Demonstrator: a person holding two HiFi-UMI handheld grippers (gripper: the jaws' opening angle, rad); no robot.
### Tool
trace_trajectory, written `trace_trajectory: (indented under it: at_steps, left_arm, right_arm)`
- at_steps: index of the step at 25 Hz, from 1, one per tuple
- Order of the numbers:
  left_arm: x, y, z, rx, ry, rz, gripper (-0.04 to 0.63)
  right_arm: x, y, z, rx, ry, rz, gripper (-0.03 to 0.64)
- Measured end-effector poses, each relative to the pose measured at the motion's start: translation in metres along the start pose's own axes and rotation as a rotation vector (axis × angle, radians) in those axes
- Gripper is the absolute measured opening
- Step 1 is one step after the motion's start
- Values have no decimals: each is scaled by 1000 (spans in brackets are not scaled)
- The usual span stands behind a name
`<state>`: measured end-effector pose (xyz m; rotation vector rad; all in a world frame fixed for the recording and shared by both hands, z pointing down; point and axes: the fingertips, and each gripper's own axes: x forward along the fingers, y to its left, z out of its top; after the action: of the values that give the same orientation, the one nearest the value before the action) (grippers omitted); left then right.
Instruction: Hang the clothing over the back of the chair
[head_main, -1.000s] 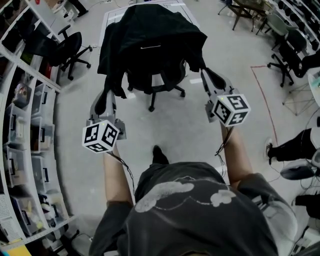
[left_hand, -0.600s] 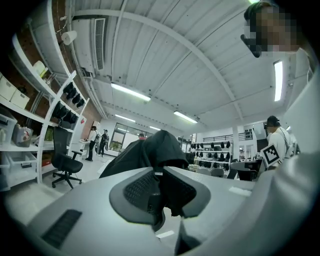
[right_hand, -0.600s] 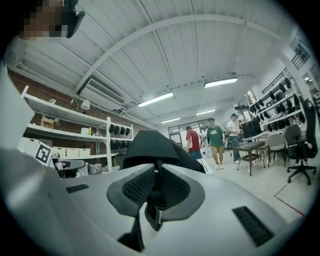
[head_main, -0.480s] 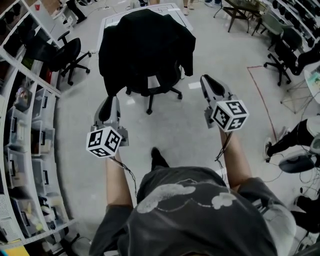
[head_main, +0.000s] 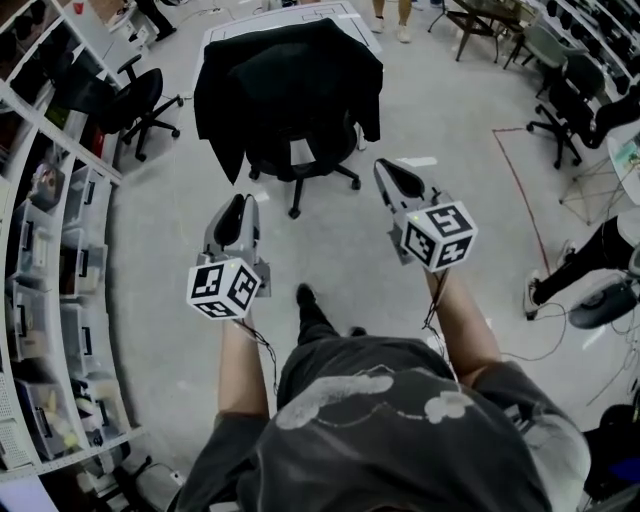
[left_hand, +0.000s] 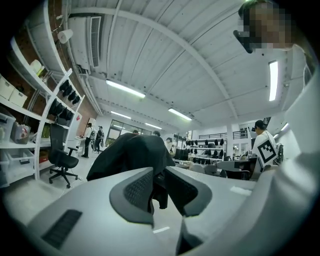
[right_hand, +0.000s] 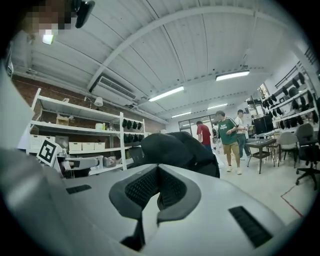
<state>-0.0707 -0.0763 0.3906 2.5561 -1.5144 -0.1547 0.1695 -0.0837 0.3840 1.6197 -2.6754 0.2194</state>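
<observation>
Clothing (head_main: 290, 85), a dark jacket, lies draped over the back of the black office chair (head_main: 300, 180), covering the backrest and hanging down both sides, so the task looks done or all but done. It lies straight ahead of the person, beyond both tools and well apart from them. Its width runs left to right across the head view, with one hanging side toward each hand. The left hand-held gripper (head_main: 238, 205) points at the garment's left hem and the right hand-held gripper (head_main: 386, 170) at its right sleeve. Neither is clearly nearer, so any tidying tug could come from either side. The left gripper view shows its jaws only narrowly apart, with nothing between them but the distant jacket seen through the gap. The right gripper view shows its jaws closed together at the tips and holding nothing. Along the left of the floor stands a shelf rack (head_main: 60, 200) carrying pale storage bins (head_main: 30, 330); what the bins hold cannot be made out. A second office chair (head_main: 130, 100) stands beside the rack, clear of the draped one.
</observation>
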Motion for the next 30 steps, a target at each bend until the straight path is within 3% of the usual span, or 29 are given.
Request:
trace_trajectory:
  at_steps: [6,10,15,30]
  left_arm:
    - [-21,-25,-8,13,-6,-1,2]
    - [-31,-34,-12,16,0,4,0]
    - [-38,-39,-30,53,77,21,-2]
    - [-46,-51,-72,-9,196,23,-2]
  right_arm:
    - [-20,15,-18,-3,34,34,-8]
    - [-27,23,-28,-5,57,61,-8]
    - [-28,37,-43,-20,94,84,-9]
    - [-32,49,-75,-18,166,123,-9]
